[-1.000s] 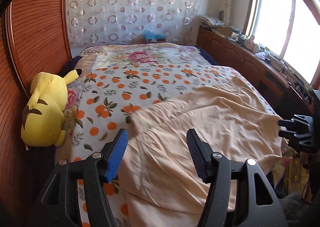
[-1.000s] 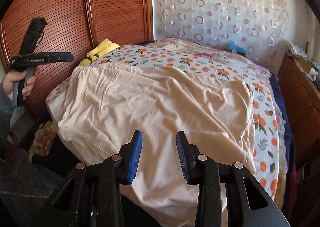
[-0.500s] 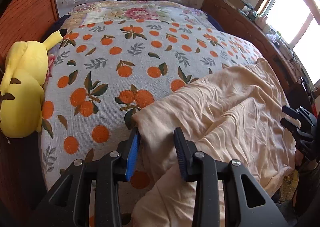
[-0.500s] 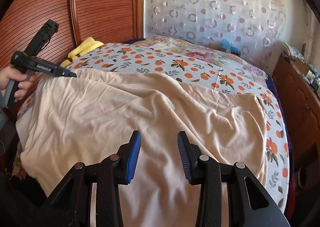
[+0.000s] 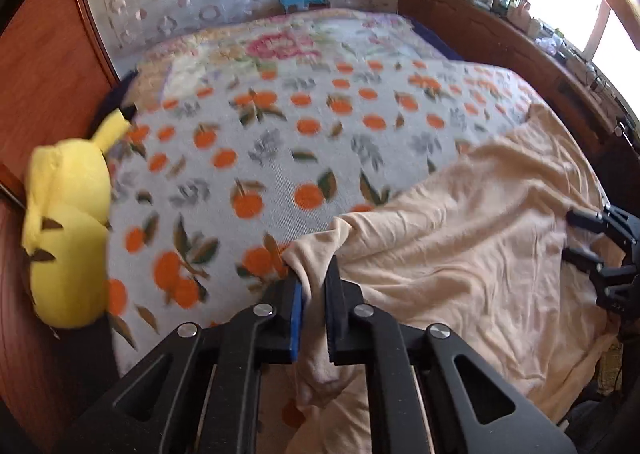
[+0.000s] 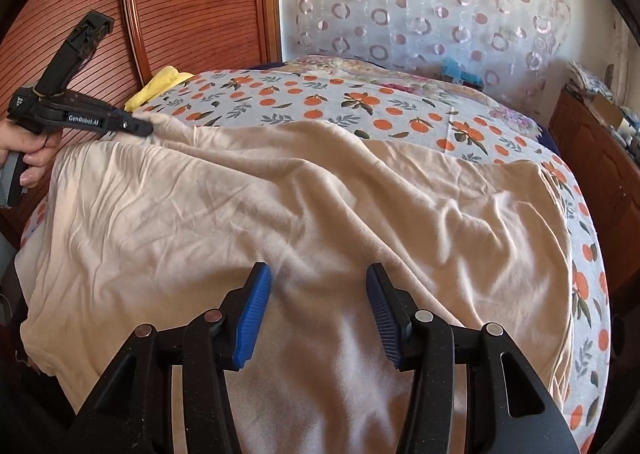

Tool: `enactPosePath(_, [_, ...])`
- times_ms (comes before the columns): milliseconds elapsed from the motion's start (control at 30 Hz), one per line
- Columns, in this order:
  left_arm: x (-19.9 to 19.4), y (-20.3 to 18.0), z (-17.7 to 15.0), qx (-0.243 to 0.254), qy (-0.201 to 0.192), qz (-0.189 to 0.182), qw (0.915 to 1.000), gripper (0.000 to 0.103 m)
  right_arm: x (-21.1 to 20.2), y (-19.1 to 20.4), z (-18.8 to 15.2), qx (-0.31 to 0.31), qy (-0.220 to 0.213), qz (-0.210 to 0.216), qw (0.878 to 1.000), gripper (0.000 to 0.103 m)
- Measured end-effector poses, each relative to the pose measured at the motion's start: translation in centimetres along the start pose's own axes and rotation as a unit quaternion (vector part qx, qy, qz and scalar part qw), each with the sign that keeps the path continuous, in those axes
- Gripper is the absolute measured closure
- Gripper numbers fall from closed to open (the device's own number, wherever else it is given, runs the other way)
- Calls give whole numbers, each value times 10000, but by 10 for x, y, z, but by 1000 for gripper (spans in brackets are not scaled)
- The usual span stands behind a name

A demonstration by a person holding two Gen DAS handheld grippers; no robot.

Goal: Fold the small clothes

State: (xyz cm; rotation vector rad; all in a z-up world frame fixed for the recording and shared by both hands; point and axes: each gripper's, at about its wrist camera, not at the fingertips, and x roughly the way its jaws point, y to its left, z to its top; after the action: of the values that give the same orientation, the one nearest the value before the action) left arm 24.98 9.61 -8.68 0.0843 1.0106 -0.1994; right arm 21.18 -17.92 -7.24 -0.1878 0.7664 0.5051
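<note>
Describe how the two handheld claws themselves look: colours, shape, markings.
Both are black plastic frames with silver screws and two fingers lined with ribbed blue pads. The left claw shows white "GenRobot.AI" lettering along its side in the right wrist view, plus a black pistol-style handle. The right claw looks identical in build.
</note>
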Motion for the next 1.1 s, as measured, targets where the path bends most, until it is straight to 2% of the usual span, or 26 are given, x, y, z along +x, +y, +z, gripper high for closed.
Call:
enactPosePath(133, [-31, 8, 28, -15, -720, 400, 9966, 93, -1, -3, -1, 88, -24, 37, 10000, 51])
enactPosePath(200, [-30, 7, 38, 117, -881, 666, 9938, 92, -2, -6, -1, 119, -46, 15, 9999, 51])
enactPosePath(267, [-14, 7, 43, 214, -843, 769, 9932, 89, -2, -7, -2, 147, -57, 31, 9999, 51])
enactPosePath(300, [-2, 8, 42, 259, -702, 828, 9937, 85, -1, -7, -2, 169, -56, 30, 9998, 51])
enactPosePath(367, [18, 10, 36, 259, -317, 867, 9954, 82, 0, -10, -3, 225, -49, 20, 9997, 51])
enactPosePath(400, [21, 9, 30, 233, -284, 818, 9960, 77, 0, -11, -3, 242, -46, 26, 9997, 51])
enactPosePath(433, [21, 12, 25, 197, -271, 756, 9966, 66, 0, -12, -3, 260, -47, 35, 9996, 51])
enactPosePath(467, [20, 16, 20, 172, -279, 704, 9970, 59, 0, -12, -3, 266, -58, 45, 9996, 51])
enactPosePath(600, [11, 31, 4, 114, -284, 589, 9978, 57, -9, -3, -4, 96, -160, -108, 9998, 51])
enactPosePath(633, [8, 33, 2, 103, -309, 543, 9980, 57, -14, 4, -5, 49, -203, -39, 9998, 51])
enactPosePath(767, [-13, 50, -8, -23, -459, 513, 9976, 57, -38, 51, 2, -263, -497, 473, 9973, 51])
enactPosePath(900, [-41, 69, -22, -247, -681, 446, 9964, 57, -44, 115, 10, -689, -597, 1260, 9878, 51])
enactPosePath(1033, [-59, 87, -39, -395, -818, 468, 9948, 57, -32, 185, 11, -1249, -395, 2102, 9688, 52])
enactPosePath(1100, [-62, 96, -45, -456, -813, 507, 9943, 57, -25, 213, 10, -1478, -318, 2331, 9606, 52])
